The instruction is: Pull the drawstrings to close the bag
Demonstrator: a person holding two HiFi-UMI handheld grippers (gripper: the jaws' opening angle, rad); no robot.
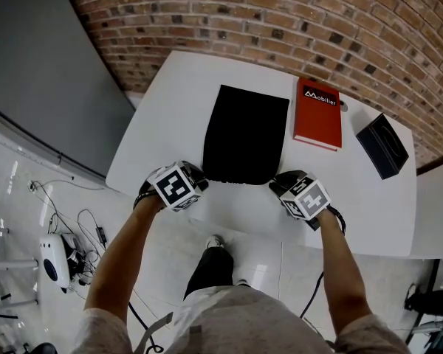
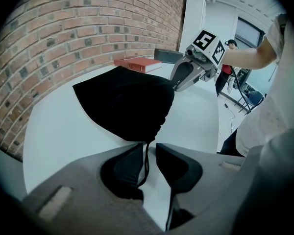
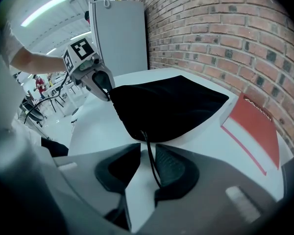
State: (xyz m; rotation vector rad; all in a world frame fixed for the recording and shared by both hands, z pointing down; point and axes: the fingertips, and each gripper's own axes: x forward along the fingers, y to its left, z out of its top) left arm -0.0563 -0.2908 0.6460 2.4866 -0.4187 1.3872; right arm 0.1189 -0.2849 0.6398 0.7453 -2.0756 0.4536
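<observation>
Black bag (image 1: 245,135) lies flat on the white table (image 1: 170,87), its gathered edge toward the person. The left gripper (image 1: 198,174) sits at the bag's near left corner and the right gripper (image 1: 280,183) at its near right corner. Left gripper view: jaws stand narrowly apart, with the left drawstring (image 2: 146,160) running between them against 1 pad and a gap showing beside it, so it is not clamped. Right gripper view: the same, with the right drawstring (image 3: 151,163) lying along 1 pad and the jaws a little apart. A red book (image 1: 317,114) lies just beside the bag's far right side, not touching it. A dark case (image 1: 382,146) lies further right, near the table edge. A brick wall (image 1: 280,21) runs behind the table. Cables (image 1: 81,227) trail on the floor at left.
</observation>
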